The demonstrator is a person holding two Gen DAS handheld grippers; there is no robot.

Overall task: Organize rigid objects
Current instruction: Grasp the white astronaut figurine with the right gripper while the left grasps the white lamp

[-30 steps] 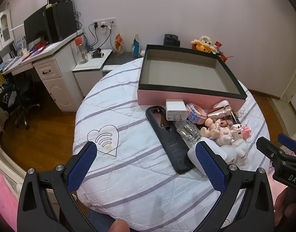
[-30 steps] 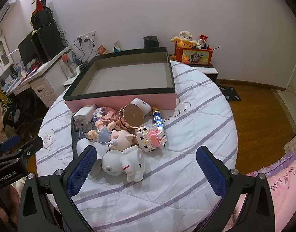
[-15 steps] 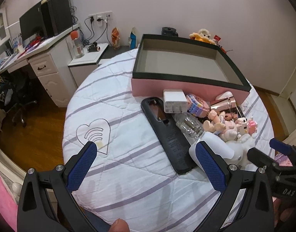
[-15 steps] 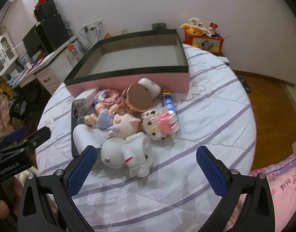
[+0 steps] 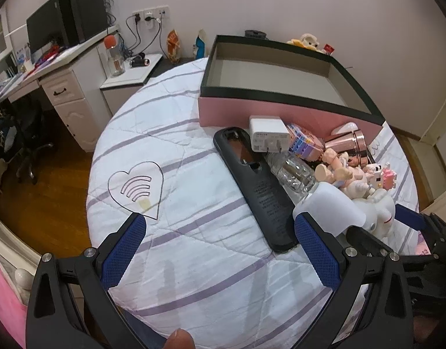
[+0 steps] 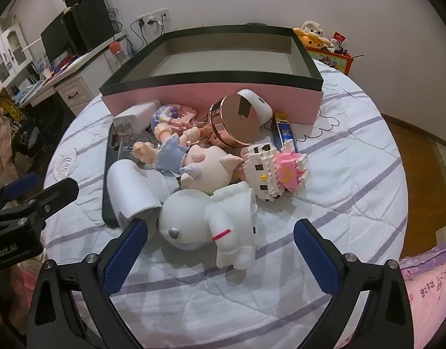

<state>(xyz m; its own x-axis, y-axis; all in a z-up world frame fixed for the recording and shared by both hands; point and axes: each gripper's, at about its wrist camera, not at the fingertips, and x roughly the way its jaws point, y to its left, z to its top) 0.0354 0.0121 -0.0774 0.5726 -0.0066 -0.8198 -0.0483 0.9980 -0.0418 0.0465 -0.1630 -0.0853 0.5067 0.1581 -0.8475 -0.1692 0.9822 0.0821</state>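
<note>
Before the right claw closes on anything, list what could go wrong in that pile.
1. The white astronaut figure lies on its side against the pig doll; lifting it may drag the doll along.
2. The block-built cat touches the astronaut and might break apart if knocked.
3. The rose-gold tin lies on its side by the pink box and could roll once its neighbours shift.
</note>
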